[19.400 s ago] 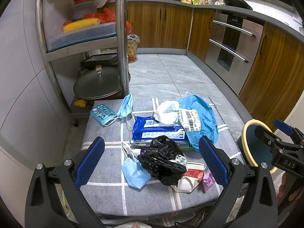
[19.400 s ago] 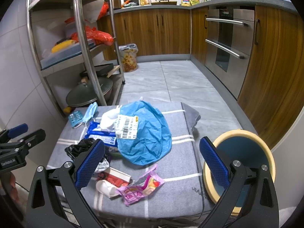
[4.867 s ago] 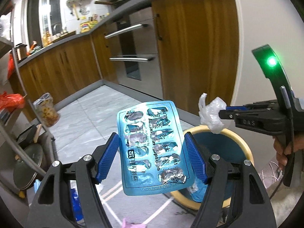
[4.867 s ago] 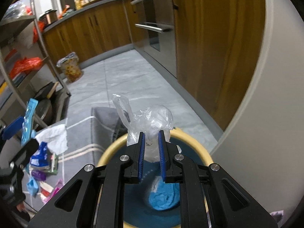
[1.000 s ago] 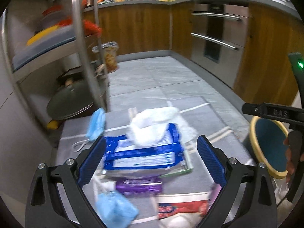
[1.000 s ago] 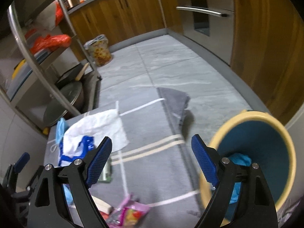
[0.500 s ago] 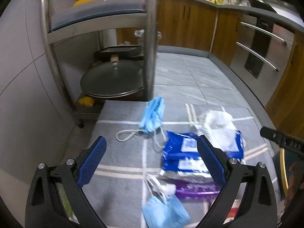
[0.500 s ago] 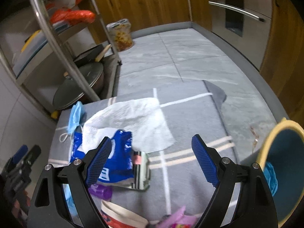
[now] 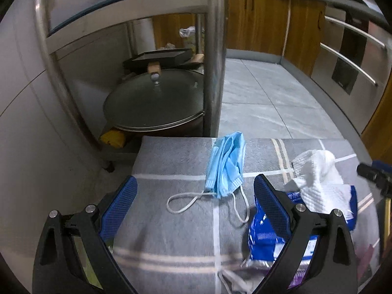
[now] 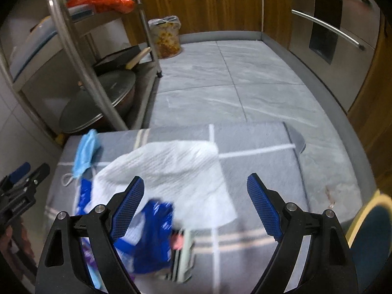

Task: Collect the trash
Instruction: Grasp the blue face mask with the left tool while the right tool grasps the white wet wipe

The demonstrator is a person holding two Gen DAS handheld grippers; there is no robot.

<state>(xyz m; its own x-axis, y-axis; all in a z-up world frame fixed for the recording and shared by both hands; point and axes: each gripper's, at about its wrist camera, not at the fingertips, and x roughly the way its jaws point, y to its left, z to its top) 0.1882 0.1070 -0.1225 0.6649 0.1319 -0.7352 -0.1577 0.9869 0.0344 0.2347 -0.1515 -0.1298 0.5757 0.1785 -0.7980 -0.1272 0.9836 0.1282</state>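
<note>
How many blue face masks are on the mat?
1 clearly: a mask at the mat's far edge near the shelf post. Another may be hidden behind the left gripper.

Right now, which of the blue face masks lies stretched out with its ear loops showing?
The light blue mask at the mat's far edge, beside the shelf post; its white loops trail toward the left gripper. The other mask is mostly hidden.

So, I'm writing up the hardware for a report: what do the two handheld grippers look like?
Both match: the left gripper and right gripper have matte black, angular arms with triangular cutouts and silver screws. Each finger carries a long blue pad with a fine mesh texture. No cables or sleeves show.
</note>
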